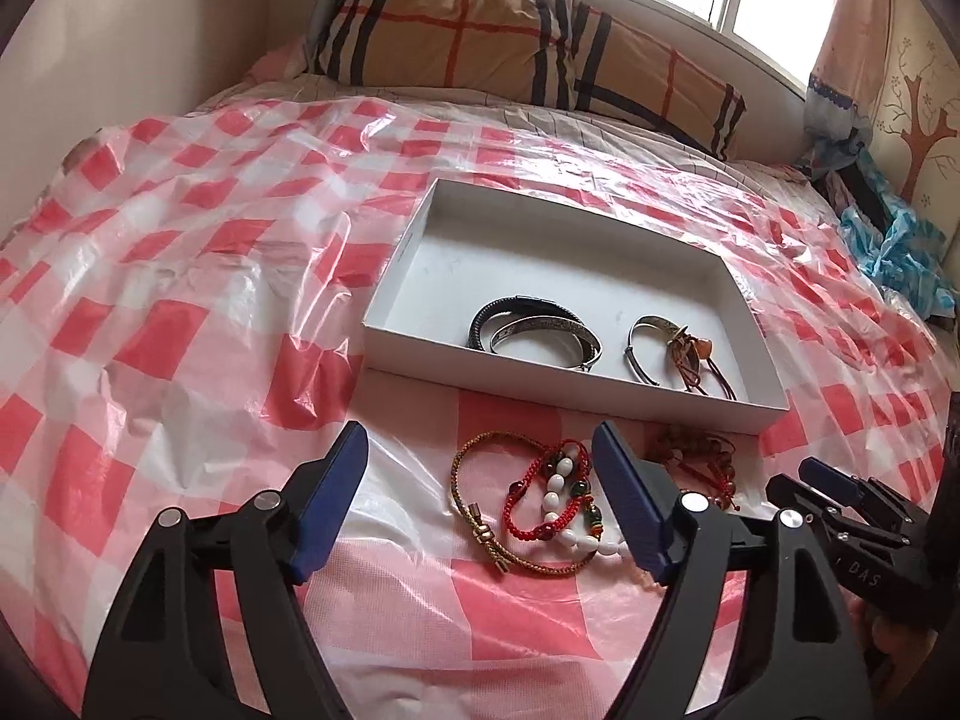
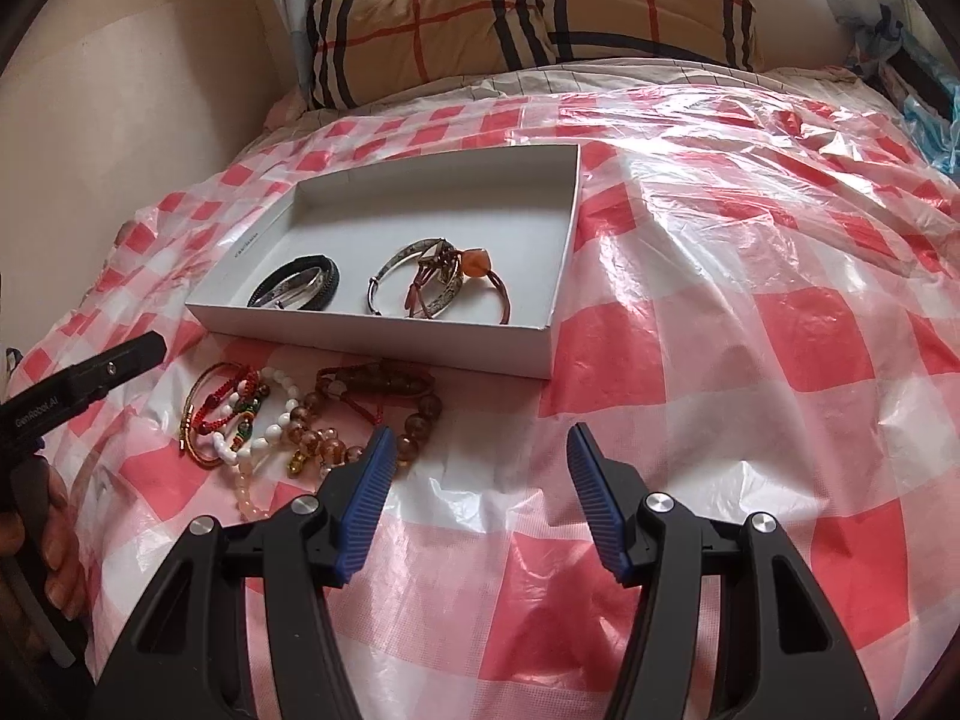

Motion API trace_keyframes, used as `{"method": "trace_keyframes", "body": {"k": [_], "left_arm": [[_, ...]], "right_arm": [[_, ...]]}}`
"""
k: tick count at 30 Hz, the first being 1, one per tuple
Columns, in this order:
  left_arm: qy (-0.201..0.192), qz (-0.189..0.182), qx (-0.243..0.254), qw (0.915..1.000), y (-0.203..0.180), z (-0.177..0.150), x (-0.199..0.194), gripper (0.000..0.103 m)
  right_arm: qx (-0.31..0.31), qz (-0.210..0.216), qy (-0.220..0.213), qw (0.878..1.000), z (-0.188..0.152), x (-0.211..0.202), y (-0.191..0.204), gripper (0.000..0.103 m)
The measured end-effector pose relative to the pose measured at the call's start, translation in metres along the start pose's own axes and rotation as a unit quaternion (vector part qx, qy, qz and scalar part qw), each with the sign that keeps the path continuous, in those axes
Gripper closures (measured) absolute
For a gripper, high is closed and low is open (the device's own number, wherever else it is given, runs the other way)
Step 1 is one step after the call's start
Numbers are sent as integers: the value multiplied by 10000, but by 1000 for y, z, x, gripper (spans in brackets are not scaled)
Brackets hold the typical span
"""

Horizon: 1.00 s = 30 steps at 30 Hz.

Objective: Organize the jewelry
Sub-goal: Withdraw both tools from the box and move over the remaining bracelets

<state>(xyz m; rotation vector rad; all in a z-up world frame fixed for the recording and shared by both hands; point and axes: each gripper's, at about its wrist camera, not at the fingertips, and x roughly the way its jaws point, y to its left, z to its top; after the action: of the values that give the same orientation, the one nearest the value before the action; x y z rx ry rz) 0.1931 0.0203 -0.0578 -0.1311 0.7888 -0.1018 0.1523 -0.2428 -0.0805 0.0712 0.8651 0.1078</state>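
Both grippers — left gripper (image 1: 480, 474), right gripper (image 2: 480, 456) — spread wide, empty, near bracelet pile (image 2: 300, 420), likely staged for the white box (image 2: 384, 336) beyond.

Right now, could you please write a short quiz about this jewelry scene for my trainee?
1. True or false: the white box is empty.
2. Where does the brown bead bracelet lie?
A. in the box
B. on the checked plastic sheet, in front of the box
C. on the pillow
3. Fill in: the left gripper and the right gripper both have jaws that are ____.

Key
1. False: the black bracelet and the silver bangle lie inside.
2. B
3. open
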Motion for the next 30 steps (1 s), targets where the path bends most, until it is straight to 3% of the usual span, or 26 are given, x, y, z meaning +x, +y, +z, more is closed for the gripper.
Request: {"method": "trace_keyframes", "body": {"k": [20, 30], "left_arm": [[-394, -77, 202, 9990, -7, 2, -23, 18], [-516, 43, 634, 9966, -13, 5, -31, 17]], "right_arm": [[-450, -552, -46, 9975, -10, 2, 21, 38], [-449, -519, -65, 9976, -10, 0, 23, 35]]}}
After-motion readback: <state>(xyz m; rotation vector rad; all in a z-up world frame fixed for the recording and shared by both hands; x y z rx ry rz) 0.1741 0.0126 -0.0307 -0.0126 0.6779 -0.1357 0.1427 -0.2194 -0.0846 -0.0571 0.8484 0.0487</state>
